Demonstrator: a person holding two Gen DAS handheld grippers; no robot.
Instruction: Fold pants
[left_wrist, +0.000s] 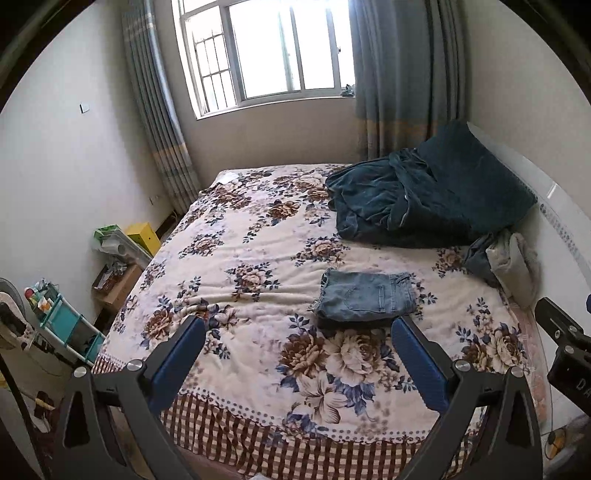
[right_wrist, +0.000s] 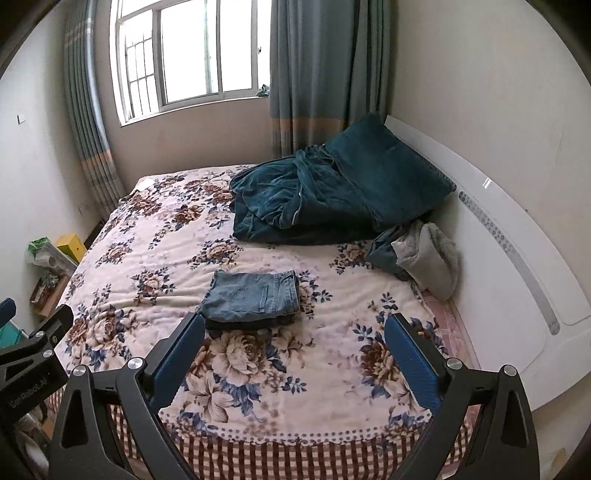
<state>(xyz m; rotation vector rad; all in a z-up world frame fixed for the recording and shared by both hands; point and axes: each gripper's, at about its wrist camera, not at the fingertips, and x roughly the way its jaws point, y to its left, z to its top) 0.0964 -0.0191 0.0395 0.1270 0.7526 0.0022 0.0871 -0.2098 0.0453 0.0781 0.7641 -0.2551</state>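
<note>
A pair of light blue jeans (left_wrist: 365, 295) lies folded into a compact rectangle on the floral bedspread (left_wrist: 258, 258), on top of a dark folded layer. It also shows in the right wrist view (right_wrist: 251, 295). My left gripper (left_wrist: 299, 328) is open and empty, held above the near edge of the bed, short of the jeans. My right gripper (right_wrist: 295, 326) is open and empty, likewise back from the jeans. The left gripper's body shows at the left edge of the right wrist view (right_wrist: 33, 354).
A dark teal blanket (right_wrist: 332, 195) is heaped at the head of the bed. A grey and blue bundle of clothes (right_wrist: 417, 254) lies by the white headboard (right_wrist: 517, 277). A shelf with clutter (left_wrist: 66, 321) stands left of the bed. A window (left_wrist: 266, 51) with curtains is behind.
</note>
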